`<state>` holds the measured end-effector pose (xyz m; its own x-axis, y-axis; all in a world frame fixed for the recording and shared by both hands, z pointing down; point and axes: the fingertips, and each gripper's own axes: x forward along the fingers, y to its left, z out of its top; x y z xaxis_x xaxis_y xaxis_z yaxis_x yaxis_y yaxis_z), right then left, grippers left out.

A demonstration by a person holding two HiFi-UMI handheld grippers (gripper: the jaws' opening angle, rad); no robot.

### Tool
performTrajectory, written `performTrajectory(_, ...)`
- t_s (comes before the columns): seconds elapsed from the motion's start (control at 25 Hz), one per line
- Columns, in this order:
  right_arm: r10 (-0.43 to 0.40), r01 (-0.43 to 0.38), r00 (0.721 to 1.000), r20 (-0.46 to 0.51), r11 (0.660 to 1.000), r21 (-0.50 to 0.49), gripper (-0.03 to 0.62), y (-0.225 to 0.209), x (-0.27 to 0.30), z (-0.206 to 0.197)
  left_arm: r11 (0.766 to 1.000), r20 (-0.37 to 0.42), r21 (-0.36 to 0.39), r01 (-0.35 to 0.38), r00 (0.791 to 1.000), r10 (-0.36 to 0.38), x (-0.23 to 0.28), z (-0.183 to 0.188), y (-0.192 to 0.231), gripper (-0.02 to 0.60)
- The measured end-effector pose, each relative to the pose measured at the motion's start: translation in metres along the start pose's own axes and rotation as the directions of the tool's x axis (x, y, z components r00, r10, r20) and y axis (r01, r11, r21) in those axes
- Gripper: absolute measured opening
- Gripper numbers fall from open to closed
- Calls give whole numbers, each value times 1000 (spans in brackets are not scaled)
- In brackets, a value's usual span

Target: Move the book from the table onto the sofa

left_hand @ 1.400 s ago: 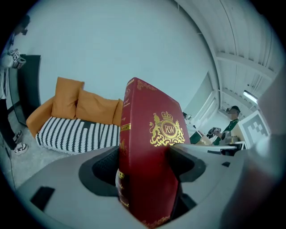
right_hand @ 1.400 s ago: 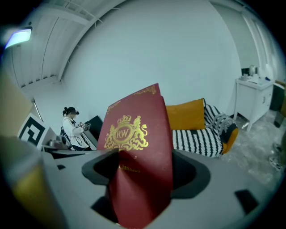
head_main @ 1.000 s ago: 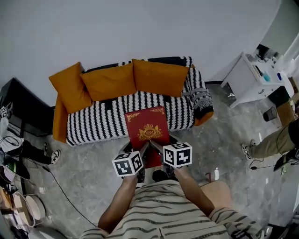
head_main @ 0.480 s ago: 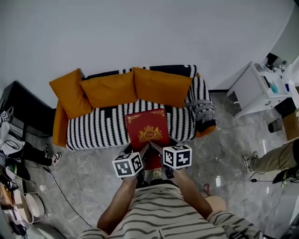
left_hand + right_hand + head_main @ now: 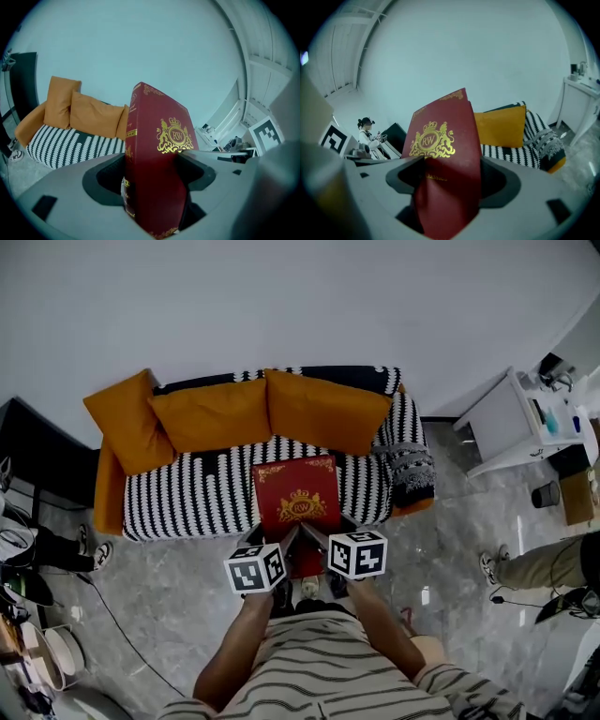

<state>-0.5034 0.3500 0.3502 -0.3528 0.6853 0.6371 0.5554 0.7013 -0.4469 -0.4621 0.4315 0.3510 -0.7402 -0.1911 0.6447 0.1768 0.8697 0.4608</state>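
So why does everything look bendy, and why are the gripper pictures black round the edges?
Head view: a wide lens bows the sofa; the light is soft and even. Left gripper view: a fisheye circle with black corners and a bluish tint, the book sharp at its gold crest. Right gripper view: same circle and tint, and the book's near end looks blurry.

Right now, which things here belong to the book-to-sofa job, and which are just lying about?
In the job:
red book, clamped by the left gripper and the right gripper
striped sofa

Just there:
orange cushions
white desk
bystander's leg
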Motion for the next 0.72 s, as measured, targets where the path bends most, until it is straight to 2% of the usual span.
performTrajectory(0.36, -39, 40, 999, -35, 999, 20, 359, -6, 64, 35, 1000, -52, -15, 26, 998, -27, 46, 42, 43, 354)
performTrajectory(0.72, -72, 75, 995, -72, 997, 37, 359, -17, 116, 43, 999, -104, -41, 34, 994, -38, 86, 55, 80, 354)
